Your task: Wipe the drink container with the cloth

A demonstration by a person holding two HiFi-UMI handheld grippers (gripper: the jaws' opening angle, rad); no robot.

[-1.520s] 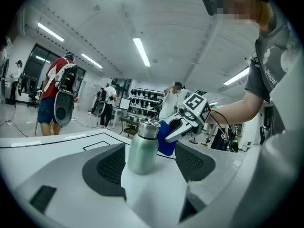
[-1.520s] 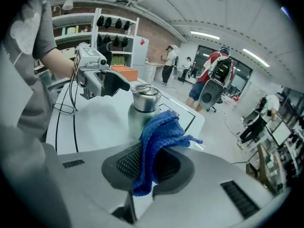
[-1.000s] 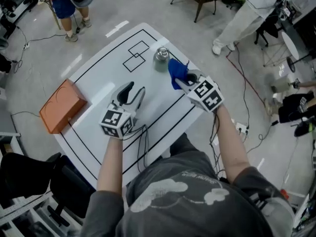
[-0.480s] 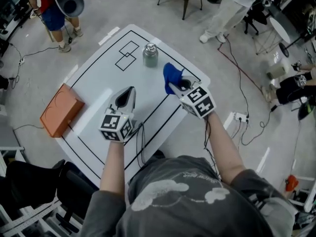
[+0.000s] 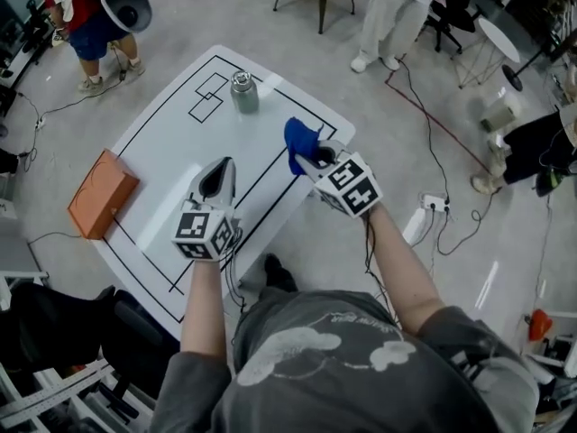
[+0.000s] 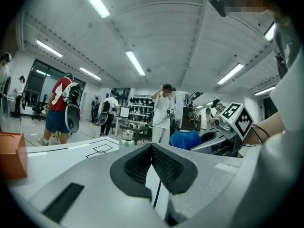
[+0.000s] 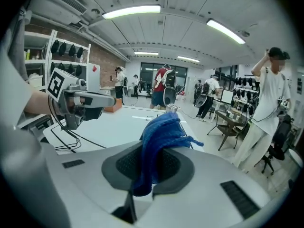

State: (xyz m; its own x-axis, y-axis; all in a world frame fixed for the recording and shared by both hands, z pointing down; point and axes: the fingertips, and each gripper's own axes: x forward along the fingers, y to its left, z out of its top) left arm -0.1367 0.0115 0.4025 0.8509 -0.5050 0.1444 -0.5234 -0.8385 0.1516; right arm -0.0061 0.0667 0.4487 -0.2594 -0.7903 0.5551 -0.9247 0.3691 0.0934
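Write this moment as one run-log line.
left gripper: shut, empty | right gripper: shut on blue cloth | drink container: on table, untouched

So the table (image 5: 171, 152) was a white one with rounded corners, seen corner-on from the head view, with black lines (image 5: 149, 126) running around just inside its edge and a couple more crossing the near half. Two small outlined squares (image 5: 206, 97) overlapped each other up by the far corner. Only two things actually sat on it: a metal drink container (image 5: 243, 93), upright, just to the right of those squares, and an orange box (image 5: 102, 194) way over at the left edge, well apart from the container.
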